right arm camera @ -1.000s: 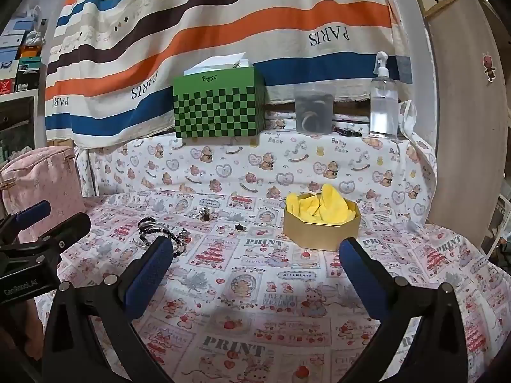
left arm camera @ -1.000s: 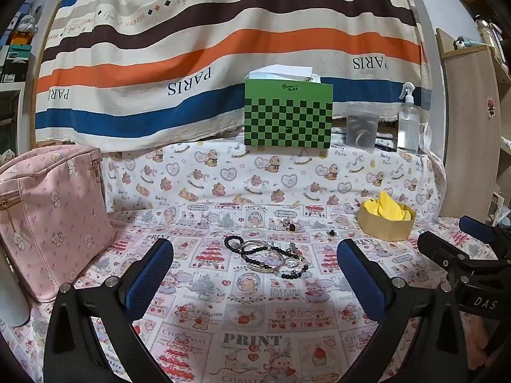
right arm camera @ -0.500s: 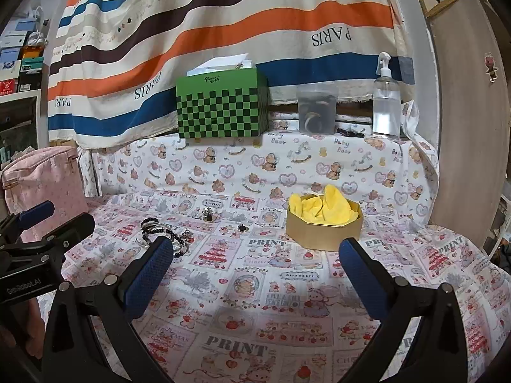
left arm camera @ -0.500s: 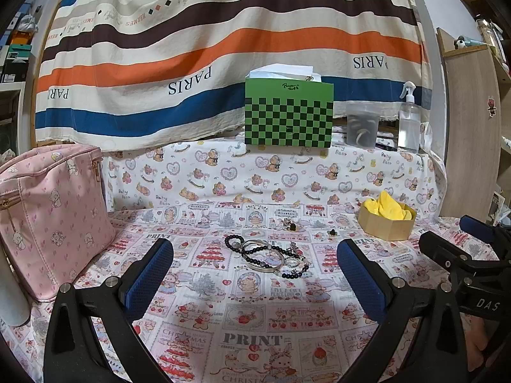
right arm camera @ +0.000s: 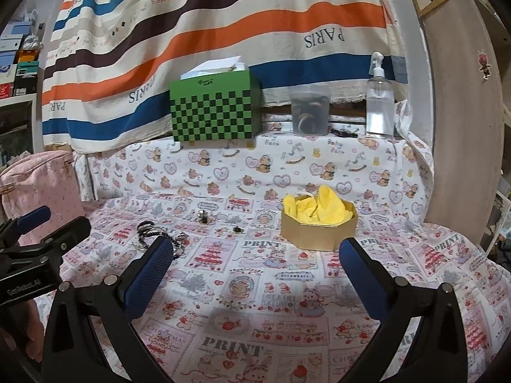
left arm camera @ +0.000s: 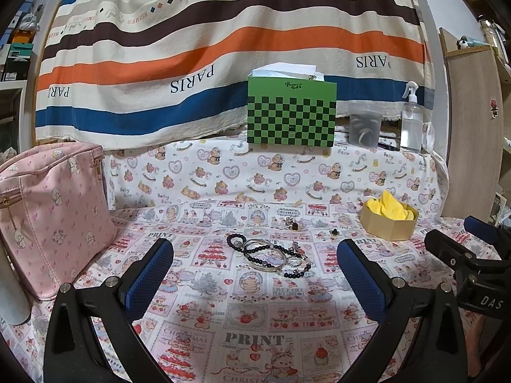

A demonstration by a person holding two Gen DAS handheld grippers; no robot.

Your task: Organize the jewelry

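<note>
I hold my left gripper (left arm camera: 255, 265) with its blue-padded jaws spread wide and empty, above the printed cloth-covered table (left arm camera: 255, 322). Ahead of it lies the tangle of black beaded and silver bracelets (left arm camera: 268, 253), with small dark rings (left arm camera: 293, 223) just beyond. My right gripper (right arm camera: 252, 261) is equally wide apart, empty, facing the gold octagonal box lined with yellow cloth (right arm camera: 319, 223).
</note>
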